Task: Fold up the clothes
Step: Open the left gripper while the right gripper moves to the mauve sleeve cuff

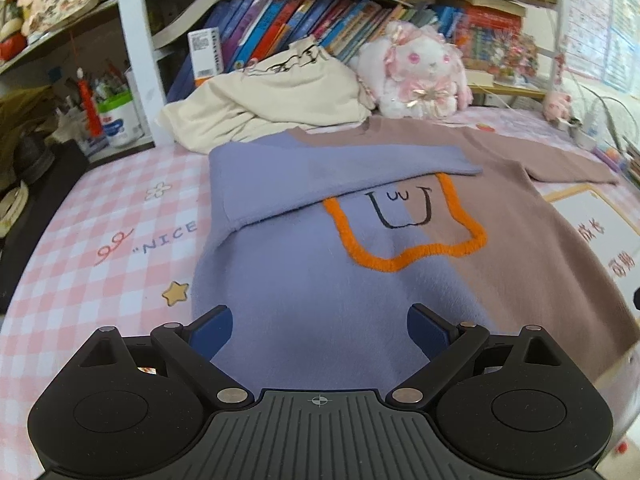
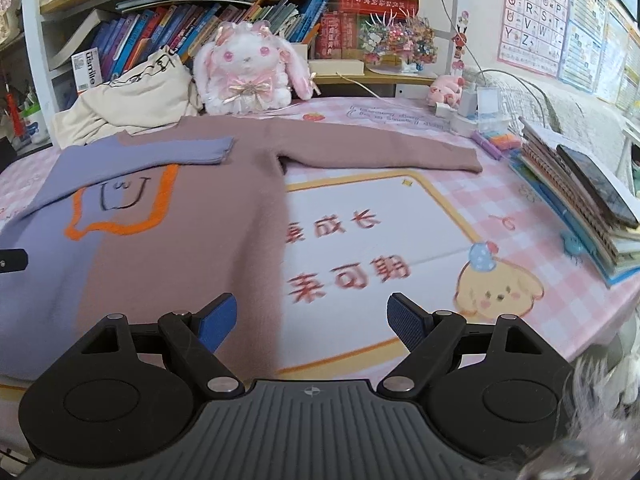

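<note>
Next, to fold in the brown sleeve (image 2: 380,152) to match the blue one. Best done by sending the right gripper (image 2: 311,316) to the cuff at centre right of the right wrist view, pinching only that one layer, then carrying it low and flat across the chest so no crease bunches at the shoulder.

Left wrist view: left gripper (image 1: 320,328) at the bottom centre, jaws spread wide with nothing between them, hovering over the lower blue half of the sweater (image 1: 320,280). Sweater flat on the pink checked cloth (image 1: 80,260), filling the middle of the frame; blue on the left, brown on the right, with an orange outline (image 1: 400,256) around a small drawn face on the chest. Blue sleeve (image 1: 320,172) already laid across the chest, its cuff right of centre.

Right wrist view: jaws likewise released and empty, poised over the sweater's right edge at bottom centre. Brown sleeve stretched out straight toward centre right, well apart from the stacked books (image 2: 580,200) at the right edge. Cream garment (image 2: 132,100) heaped at upper left, beside a plush rabbit (image 2: 248,76).
</note>
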Demonstrator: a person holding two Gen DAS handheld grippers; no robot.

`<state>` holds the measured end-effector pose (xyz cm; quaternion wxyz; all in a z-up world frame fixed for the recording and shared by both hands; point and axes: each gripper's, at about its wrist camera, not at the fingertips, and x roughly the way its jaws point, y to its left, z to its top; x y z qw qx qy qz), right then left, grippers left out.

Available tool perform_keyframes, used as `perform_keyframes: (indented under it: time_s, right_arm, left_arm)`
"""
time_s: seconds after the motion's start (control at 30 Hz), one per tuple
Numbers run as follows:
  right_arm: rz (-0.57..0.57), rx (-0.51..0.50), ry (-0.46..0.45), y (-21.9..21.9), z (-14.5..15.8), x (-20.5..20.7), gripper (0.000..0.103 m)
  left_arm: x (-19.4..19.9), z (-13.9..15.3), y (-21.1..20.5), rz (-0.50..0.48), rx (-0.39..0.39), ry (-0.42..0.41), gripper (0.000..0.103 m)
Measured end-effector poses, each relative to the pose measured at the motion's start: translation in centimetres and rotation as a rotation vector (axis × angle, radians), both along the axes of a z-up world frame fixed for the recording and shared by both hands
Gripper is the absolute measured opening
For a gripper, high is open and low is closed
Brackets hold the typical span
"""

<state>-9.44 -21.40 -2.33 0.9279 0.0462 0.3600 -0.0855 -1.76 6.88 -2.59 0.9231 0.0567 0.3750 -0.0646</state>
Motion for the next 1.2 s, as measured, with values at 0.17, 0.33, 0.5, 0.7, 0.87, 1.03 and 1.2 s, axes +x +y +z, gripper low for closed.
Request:
perform_keyframes:
  time_s: [0.17, 0.33, 0.5, 0.7, 0.87, 1.03, 1.2]
  right_arm:
    - [0.017, 0.013, 0.000, -3.8, -0.1, 1.5, 0.082]
    - [0.035, 0.026, 0.000, -7.6, -0.3, 3.0, 0.082]
    - [0.078, 0.030, 0.002, -10.5, -0.7, 4.3, 0.082]
    - [0.102, 0.040, -0.010, -12.9, -0.6, 4.7, 0.082]
    - [0.106, 0.066, -0.007, -14.5, -0.8, 4.7, 0.082]
    - [0.113, 0.088, -0.008, -15.5, -0.9, 4.7, 0.082]
    - [0.117, 0.105, -0.012, -16.4, -1.0, 4.8, 0.082]
  left_arm:
    - [0.8, 0.0, -3.2, 0.045, 0.015, 0.019, 0.096]
    - [1.3, -0.1, -7.2, 0.049, 0.045, 0.028, 0.096]
    - [1.5, -0.2, -10.4, 0.071, 0.076, 0.038, 0.096]
    - [1.7, -0.1, -12.2, 0.135, 0.083, 0.063, 0.096]
    - [1.5, 0.0, -13.2, 0.160, 0.097, 0.079, 0.096]
    - [1.3, 0.2, -14.3, 0.160, 0.119, 0.082, 0.096]
    - [1.0, 0.4, -15.2, 0.165, 0.138, 0.077, 0.096]
